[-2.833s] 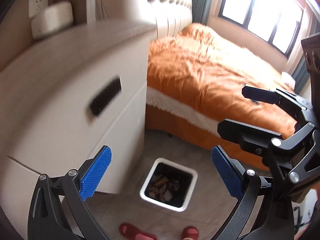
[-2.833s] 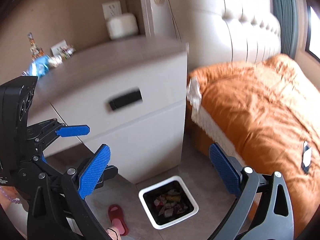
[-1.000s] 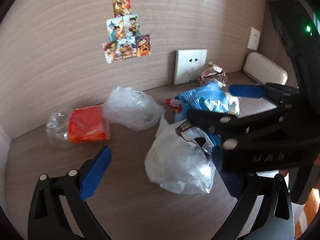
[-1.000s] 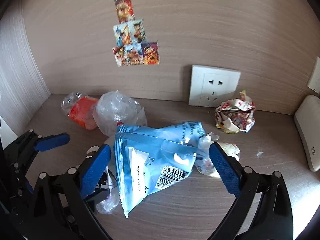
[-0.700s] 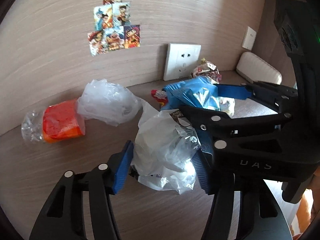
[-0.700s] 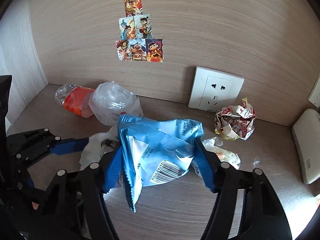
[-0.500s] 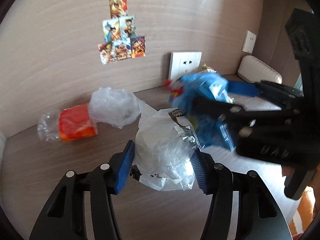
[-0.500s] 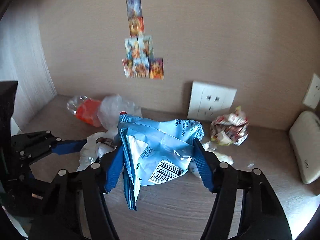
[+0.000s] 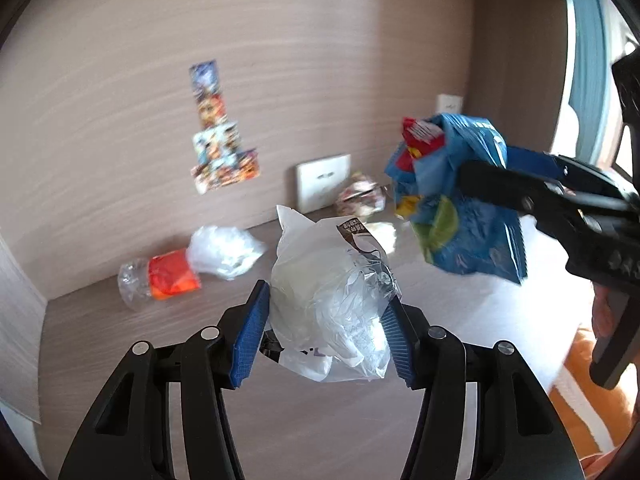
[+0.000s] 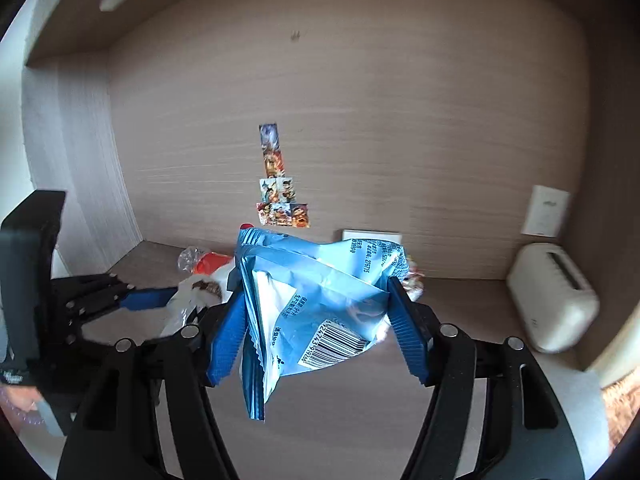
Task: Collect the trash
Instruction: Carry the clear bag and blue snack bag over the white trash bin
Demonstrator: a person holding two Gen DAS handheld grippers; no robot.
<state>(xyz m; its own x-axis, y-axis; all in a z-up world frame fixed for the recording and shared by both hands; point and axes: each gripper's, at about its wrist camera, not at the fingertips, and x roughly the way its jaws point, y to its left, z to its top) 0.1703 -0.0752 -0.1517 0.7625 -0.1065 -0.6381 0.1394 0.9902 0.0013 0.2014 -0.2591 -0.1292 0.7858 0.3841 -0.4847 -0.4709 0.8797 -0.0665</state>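
My left gripper (image 9: 326, 334) is shut on a crumpled clear plastic bag (image 9: 332, 300) and holds it above the wooden nightstand top (image 9: 280, 432). My right gripper (image 10: 316, 336) is shut on a blue snack packet (image 10: 320, 296), lifted off the top; it also shows in the left wrist view (image 9: 460, 200). A crushed bottle with an orange label (image 9: 160, 278), another clear bag (image 9: 224, 252) and a crumpled wrapper (image 9: 360, 200) lie by the wall.
A white socket plate (image 9: 324, 188) and stickers (image 9: 220, 148) are on the back wall. A white box-shaped device (image 10: 552, 296) stands at the right end. Orange bedding (image 9: 580, 392) lies past the right edge. A side panel (image 10: 72, 168) closes the left.
Both grippers closed on their trash, the left on the clear bag and the right on the blue packet, then lifted and pulled back from the wall.
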